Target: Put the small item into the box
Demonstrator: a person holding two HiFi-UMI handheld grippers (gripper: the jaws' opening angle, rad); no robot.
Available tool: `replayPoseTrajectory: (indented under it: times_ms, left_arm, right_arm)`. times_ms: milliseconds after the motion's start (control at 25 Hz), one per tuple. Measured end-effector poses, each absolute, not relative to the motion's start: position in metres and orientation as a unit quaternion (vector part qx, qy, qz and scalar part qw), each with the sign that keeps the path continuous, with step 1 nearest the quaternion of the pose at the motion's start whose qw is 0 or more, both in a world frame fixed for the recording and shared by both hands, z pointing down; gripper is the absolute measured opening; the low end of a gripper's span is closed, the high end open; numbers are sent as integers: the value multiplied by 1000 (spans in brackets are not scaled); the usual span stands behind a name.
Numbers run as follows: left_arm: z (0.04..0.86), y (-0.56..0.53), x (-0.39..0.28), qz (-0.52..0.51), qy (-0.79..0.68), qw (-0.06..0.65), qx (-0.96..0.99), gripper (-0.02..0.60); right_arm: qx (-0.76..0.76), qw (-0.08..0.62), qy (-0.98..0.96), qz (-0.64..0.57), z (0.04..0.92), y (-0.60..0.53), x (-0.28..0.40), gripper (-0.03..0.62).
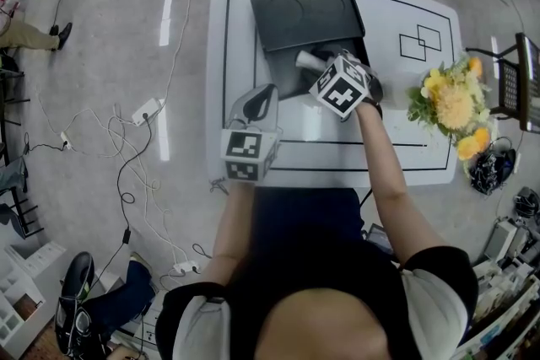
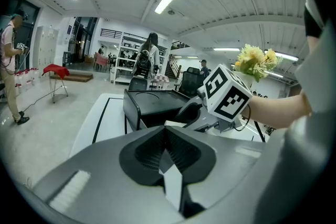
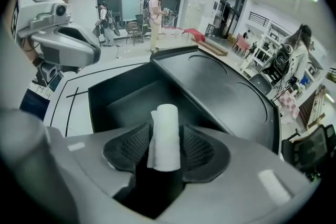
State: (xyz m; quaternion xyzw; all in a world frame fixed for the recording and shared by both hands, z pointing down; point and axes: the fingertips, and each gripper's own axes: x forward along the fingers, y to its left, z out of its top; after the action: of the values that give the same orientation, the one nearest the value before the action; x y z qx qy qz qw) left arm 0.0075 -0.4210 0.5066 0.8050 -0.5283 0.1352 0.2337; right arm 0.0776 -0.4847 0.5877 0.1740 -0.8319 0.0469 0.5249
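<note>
A small white roll [image 3: 165, 136] stands upright between the pads of my right gripper [image 3: 167, 147], and a thin gap shows beside it, so the jaws look open. That gripper [image 1: 308, 61] hovers over the open tray of the black box [image 3: 131, 99], whose lid [image 1: 308, 17] leans back behind it. In the head view the roll [image 1: 304, 59] pokes out over the tray. My left gripper [image 1: 261, 93] hangs just left of the box with its jaws shut and nothing in them [image 2: 169, 157]. The box [image 2: 152, 105] and the right gripper [image 2: 197, 113] lie ahead of it.
The box rests on a white table [image 1: 405, 139] with black outlines. A bunch of yellow flowers [image 1: 451, 101] stands at its right edge. Cables and a power strip [image 1: 145, 110] lie on the floor to the left. People stand far back in the room.
</note>
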Motion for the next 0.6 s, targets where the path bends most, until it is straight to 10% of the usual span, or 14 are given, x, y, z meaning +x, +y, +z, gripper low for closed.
replayPoseTrajectory:
  times_ms: [600]
  left_arm:
    - [491,-417,13,125,-523,216,815,9]
  right_arm:
    - [219,514,-829,34,567,-481,90,207]
